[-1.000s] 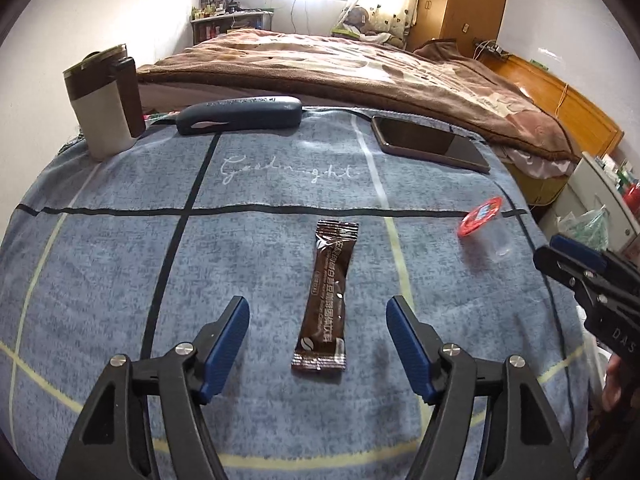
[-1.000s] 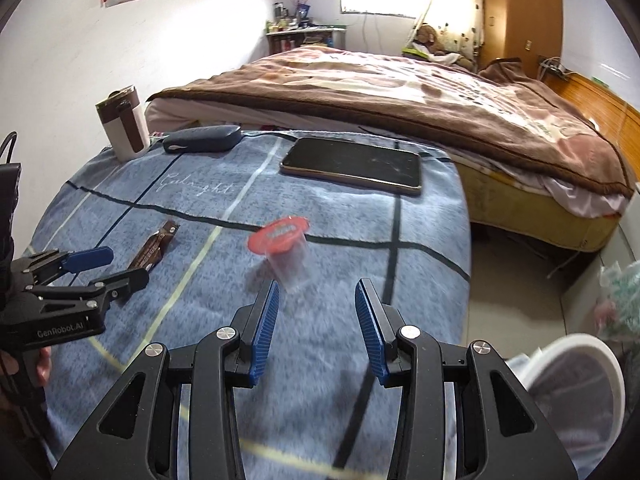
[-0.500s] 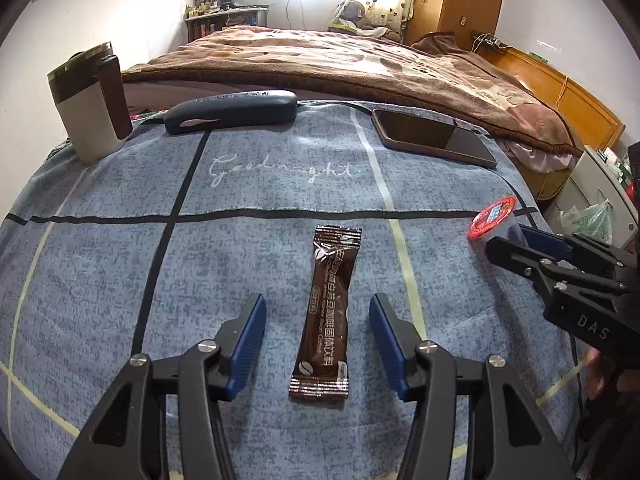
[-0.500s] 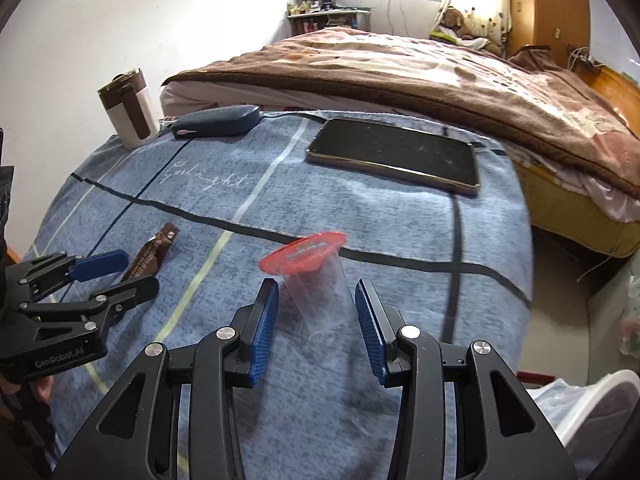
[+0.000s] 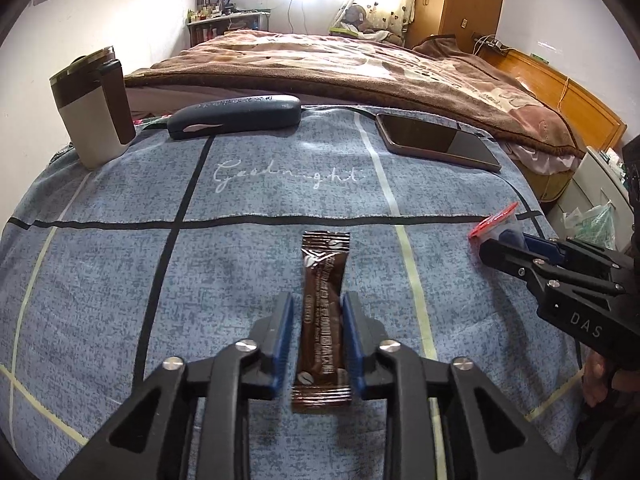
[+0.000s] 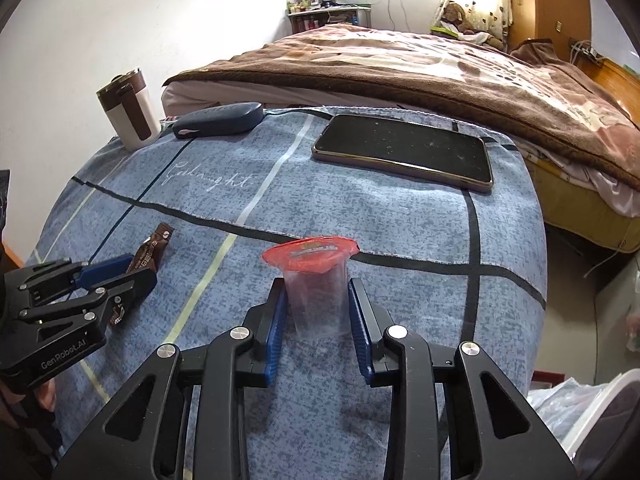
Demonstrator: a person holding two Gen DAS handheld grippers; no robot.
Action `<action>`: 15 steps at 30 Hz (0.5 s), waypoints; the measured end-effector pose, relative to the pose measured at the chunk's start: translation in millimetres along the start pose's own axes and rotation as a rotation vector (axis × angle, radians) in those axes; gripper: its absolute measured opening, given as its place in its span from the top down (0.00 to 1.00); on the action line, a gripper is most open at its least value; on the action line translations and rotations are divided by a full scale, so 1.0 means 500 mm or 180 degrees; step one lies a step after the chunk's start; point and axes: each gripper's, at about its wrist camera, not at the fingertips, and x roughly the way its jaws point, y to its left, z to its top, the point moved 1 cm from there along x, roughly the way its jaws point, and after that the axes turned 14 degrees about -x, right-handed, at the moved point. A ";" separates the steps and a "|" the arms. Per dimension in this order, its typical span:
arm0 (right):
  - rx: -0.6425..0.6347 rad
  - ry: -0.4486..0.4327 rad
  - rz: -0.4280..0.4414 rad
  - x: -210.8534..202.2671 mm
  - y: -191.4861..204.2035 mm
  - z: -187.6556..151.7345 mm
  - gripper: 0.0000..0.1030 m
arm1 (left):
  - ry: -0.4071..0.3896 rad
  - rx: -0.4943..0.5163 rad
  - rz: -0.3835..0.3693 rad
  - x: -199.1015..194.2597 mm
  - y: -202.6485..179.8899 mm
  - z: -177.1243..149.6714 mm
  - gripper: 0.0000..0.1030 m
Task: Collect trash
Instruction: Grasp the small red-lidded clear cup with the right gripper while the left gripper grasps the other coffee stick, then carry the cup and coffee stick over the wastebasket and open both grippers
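A brown coffee sachet (image 5: 323,312) lies flat on the blue cloth; it also shows in the right wrist view (image 6: 152,250). My left gripper (image 5: 317,310) straddles it, its blue pads close on both sides, a thin gap still showing. A clear plastic cup with a red foil lid (image 6: 316,280) lies on the cloth; it also shows in the left wrist view (image 5: 496,222). My right gripper (image 6: 316,300) has its pads against the cup's two sides. The left gripper shows in the right wrist view (image 6: 116,276), the right gripper in the left wrist view (image 5: 504,246).
A white and brown tumbler (image 5: 94,108), a dark glasses case (image 5: 234,116) and a phone (image 5: 436,142) stand at the cloth's far edge. A bed with a brown blanket (image 5: 340,68) lies behind. A white lined bin (image 6: 600,412) sits low right.
Both grippers moved forward and narrowed. The left one now straddles the sachet closely; the right one has closed in around the cup.
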 end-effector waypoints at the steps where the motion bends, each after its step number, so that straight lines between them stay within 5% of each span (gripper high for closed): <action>1: 0.0013 -0.0004 0.0002 -0.001 -0.001 0.000 0.69 | -0.0002 0.0001 0.0003 -0.001 0.000 -0.001 0.79; 15: 0.0133 -0.0131 -0.0025 -0.035 0.010 -0.013 0.71 | -0.0097 0.0038 -0.0017 -0.038 -0.007 -0.009 0.79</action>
